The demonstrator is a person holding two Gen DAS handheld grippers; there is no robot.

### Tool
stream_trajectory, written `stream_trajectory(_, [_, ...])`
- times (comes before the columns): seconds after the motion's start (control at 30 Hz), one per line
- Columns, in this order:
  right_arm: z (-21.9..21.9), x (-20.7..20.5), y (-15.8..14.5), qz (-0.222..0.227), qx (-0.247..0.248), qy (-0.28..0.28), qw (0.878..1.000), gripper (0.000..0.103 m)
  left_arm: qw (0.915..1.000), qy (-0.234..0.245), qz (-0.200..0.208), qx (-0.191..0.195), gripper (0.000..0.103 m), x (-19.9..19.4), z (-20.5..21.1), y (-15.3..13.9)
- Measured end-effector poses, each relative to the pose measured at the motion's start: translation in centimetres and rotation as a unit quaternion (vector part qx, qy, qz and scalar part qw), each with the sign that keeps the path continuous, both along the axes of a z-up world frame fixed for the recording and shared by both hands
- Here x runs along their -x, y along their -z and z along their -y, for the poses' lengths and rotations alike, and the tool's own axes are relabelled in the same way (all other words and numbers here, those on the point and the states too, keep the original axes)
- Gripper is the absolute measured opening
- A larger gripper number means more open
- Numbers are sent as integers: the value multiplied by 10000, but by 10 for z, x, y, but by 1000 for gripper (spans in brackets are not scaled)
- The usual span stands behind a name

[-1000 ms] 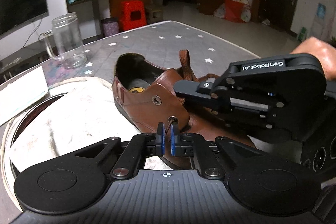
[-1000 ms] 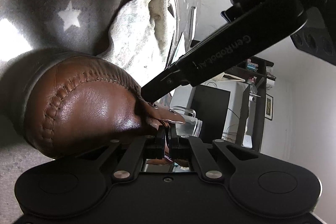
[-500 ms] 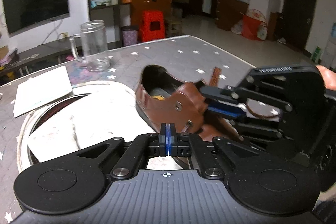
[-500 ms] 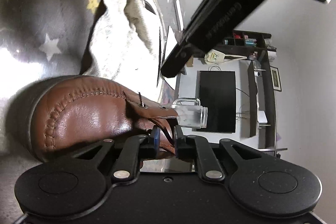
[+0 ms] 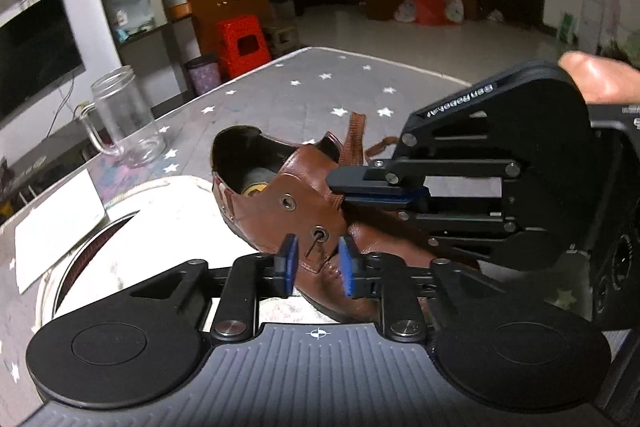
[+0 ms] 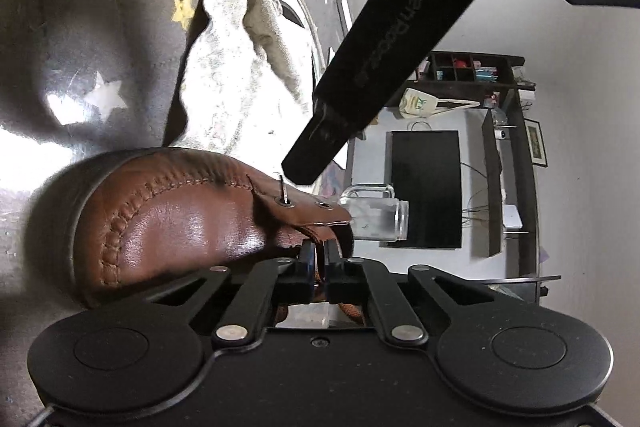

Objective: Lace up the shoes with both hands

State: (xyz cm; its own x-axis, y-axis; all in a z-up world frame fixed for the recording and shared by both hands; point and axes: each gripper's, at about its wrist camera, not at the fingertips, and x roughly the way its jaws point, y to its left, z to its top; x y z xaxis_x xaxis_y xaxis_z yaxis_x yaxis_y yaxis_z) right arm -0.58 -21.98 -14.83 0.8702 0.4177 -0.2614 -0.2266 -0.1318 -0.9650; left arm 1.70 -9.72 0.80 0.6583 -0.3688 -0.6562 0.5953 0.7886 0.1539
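Brown shoe (image 5: 304, 211) eyelet and lace tip (image 5: 314, 247) sit between parted left jaws.

Brown leather shoe (image 5: 280, 211), grey star-patterned tablecloth (image 5: 320, 83), red stool (image 5: 242, 41)

Left gripper (image 5: 316, 265) jaws just opening, parted; right gripper (image 6: 319, 261) clamped.

Brown leather shoe (image 5: 320, 227) lies on its side w/ sole edge against white towel (image 5: 168, 223), opening facing the towel's far end. Brown lace (image 5: 356, 143) trails behind tongue; its tip (image 6: 283, 191) pokes thru front eyelet (2nd eyelet empty).
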Motion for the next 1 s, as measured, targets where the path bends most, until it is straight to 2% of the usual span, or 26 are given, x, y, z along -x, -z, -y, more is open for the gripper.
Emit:
stream_trajectory(0.23, [-4, -6, 4, -57, -38, -44, 10000, 3, 9991, 263, -123, -305, 23, -17, 5, 11])
stream_trajectory(0.33, [-2, -6, 6, -75, -48, -66, 9999, 3, 9984, 395, -174, -363, 16, -23, 6, 12])
stream_trajectory(0.4, [-2, -5, 7, -87, -46, -76, 9999, 3, 9977, 515, -174, -409, 8, -24, 6, 13])
stream_trajectory(0.5, [-1, -4, 10, -91, -39, -101, 9999, 3, 9977, 530, -147, -408, 4, -25, 7, 14])
stream_trajectory(0.7, [-1, -2, 10, -31, -118, -93, 9999, 4, 10000, 63, 10, -33, 3, -12, -2, 13])
stream_trajectory(0.8, [0, 6, 6, -12, -204, -85, 9998, 8, 9996, -211, 201, -37, 3, -2, -6, 7])
stream_trajectory(1.0, [2, 30, 11, -261, -352, -41, 9990, 11, 9924, -944, 784, -22, 3, 20, -27, -19])
